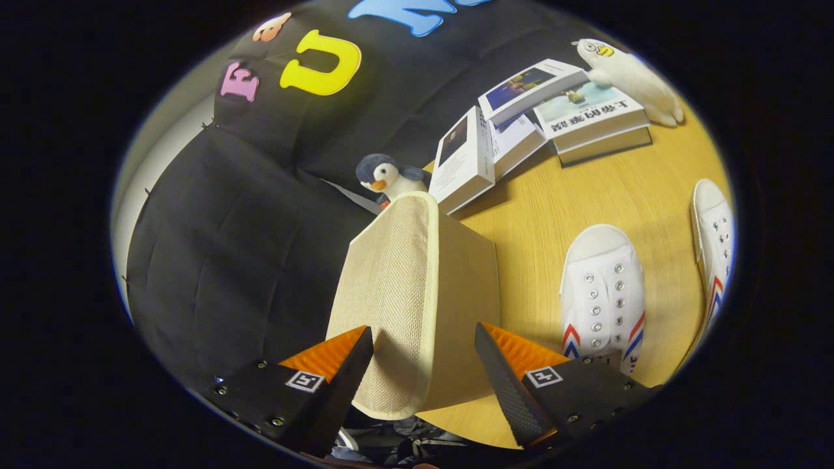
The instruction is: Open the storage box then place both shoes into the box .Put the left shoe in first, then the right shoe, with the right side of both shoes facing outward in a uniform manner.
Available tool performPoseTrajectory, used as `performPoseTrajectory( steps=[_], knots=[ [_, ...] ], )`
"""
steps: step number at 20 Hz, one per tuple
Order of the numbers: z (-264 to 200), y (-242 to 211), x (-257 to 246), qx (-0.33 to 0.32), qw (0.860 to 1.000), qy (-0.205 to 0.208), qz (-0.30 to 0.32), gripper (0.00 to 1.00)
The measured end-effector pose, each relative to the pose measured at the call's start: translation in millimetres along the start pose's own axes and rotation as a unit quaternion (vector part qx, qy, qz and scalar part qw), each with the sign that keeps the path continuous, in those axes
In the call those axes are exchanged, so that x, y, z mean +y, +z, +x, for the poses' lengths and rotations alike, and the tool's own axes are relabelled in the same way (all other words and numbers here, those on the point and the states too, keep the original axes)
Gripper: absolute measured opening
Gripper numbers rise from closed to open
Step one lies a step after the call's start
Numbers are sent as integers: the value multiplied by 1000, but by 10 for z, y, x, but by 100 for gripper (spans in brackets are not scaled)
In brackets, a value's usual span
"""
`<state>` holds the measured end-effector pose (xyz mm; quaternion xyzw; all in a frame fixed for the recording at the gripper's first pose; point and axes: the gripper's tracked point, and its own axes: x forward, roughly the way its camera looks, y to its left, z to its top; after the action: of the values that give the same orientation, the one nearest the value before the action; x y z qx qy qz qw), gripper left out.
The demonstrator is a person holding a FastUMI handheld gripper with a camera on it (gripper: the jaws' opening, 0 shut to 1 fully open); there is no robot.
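**Lid flap stands between the parted jaws**

The gripper has its jaws spread wide, and the woven lid flap of the beige storage box rises up between them, running away toward 12 o'clock. The flap's near rounded edge sits just inside the left finger, perhaps touching it; the right finger stands clear of the fabric, so nothing is pinched (I cannot tell whether the left one truly bears on it). The flap's long axis lies along the line of the fingers, edge-on to the gap, so a squeeze would meet its two broad faces.

The box body sits just ahead, slightly toward 1 o'clock, on the wooden surface. Both white shoes wait outside the box: the nearer shoe at about 2 o'clock from the jaws, toe pointing away, and the farther shoe beyond it near 3 o'clock. By my judgement the opening step is in hand, with neither shoe yet placed.
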<state>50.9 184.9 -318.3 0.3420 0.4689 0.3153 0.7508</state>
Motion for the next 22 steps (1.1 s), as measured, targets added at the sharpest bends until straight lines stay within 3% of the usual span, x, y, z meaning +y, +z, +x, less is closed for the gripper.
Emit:
performPoseTrajectory(
  steps=[5,6,7,8,9,11,12,14,22],
  knots=[
    [49,-5,123,14,998,29,49,88],
    [46,11,160,12,998,31,52,70],
    [35,32,185,9,998,33,50,63],
    [23,40,204,11,998,36,44,48],
    [3,38,212,13,999,36,35,48],
    [-40,102,204,6,999,30,35,36],
    [-79,146,225,3,998,31,45,21],
    [-84,173,364,2,997,50,60,9],
    [-290,370,1186,0,994,107,8,9]
  ],
)
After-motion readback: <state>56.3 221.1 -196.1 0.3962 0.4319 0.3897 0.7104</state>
